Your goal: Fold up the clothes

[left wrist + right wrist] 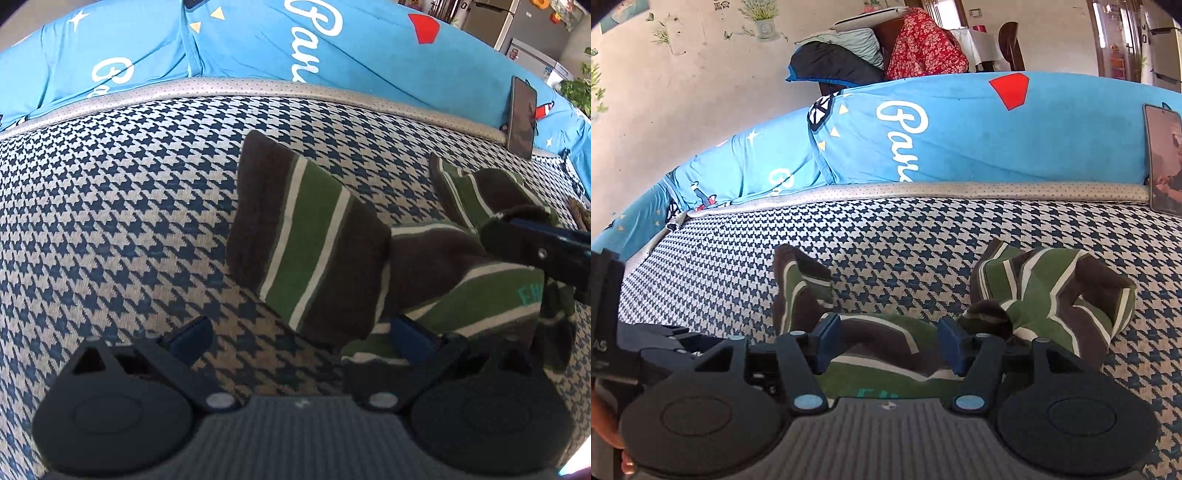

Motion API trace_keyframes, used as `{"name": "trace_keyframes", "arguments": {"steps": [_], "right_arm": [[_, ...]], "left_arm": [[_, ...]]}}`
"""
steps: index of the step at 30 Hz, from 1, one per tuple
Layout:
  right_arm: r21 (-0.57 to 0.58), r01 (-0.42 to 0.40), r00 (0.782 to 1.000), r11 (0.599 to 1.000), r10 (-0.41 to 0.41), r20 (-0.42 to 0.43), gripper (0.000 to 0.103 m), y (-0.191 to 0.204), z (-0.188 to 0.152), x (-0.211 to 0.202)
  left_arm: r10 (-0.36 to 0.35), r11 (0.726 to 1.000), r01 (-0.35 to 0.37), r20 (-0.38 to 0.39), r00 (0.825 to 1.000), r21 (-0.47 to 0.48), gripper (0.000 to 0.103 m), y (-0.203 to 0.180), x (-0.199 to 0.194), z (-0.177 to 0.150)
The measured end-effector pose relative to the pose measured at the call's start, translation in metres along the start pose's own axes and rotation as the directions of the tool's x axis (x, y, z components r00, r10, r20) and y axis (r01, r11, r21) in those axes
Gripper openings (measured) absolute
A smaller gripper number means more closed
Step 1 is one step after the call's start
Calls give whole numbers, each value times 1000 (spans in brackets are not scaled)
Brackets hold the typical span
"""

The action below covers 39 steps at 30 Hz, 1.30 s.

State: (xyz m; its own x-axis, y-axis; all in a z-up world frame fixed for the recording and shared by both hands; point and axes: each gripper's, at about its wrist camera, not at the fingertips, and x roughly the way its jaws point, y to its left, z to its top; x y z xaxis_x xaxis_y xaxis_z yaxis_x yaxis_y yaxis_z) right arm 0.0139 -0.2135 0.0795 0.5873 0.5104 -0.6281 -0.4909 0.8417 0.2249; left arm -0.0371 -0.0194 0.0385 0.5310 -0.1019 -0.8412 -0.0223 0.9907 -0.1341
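I am working over a sofa seat covered in a blue-and-white houndstooth cloth (pixel 122 206), with a bright blue printed cover (pixel 258 48) running along the backrest behind it. A phone (pixel 522 116) is leaning upright against that backrest at the right.

The striped garment (pixel 317 251), brown and green with cream lines, is lying crumpled on the seat, right of the middle in the left wrist view. Its long axis is running roughly across the seat, parallel to the backrest. One sleeve (pixel 801 288) is sticking up towards the backrest on the left, and the other sleeve (pixel 1052 291) is bunching in a folded heap on the right.

My left gripper (pixel 299 332) is standing wide, pointing steeply down at the seat; its right finger (pixel 413 334) is lying at the garment's near edge, while the left one is over bare houndstooth.

My right gripper (pixel 886 341) is standing partly open over the garment's middle, with cloth lying between the blue pads (pixel 827 341), which are not pressing on it.
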Motion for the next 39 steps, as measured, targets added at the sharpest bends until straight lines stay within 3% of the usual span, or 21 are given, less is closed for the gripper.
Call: {"name": "trace_keyframes", "arguments": {"steps": [11,15,19,21,27,33,39], "right_arm": [[-5,39,985,999,-39,-167,67,1,-14,41],[-9,24,986,1000,-25,-165,66,0,-18,40],[-13,-11,987,1000,9,-163,49,0,-20,39],[-21,-31,987,999,27,-158,34,2,-21,38],[-31,-49,990,998,44,-133,13,4,-20,38],[-6,-48,997,999,47,-64,8,3,-9,33],[36,-70,996,997,68,52,8,3,9,21]], "left_arm": [[-30,999,30,-42,999,20,103,-1,9,2],[-47,999,48,-45,998,23,103,0,8,2],[-81,997,82,-47,996,14,103,2,2,4],[-96,995,96,-41,995,13,103,3,-1,5],[-118,992,119,-11,993,46,103,2,-14,7],[-230,973,229,28,973,38,103,1,-29,16],[-252,965,248,35,967,90,103,-10,-35,14]]}}
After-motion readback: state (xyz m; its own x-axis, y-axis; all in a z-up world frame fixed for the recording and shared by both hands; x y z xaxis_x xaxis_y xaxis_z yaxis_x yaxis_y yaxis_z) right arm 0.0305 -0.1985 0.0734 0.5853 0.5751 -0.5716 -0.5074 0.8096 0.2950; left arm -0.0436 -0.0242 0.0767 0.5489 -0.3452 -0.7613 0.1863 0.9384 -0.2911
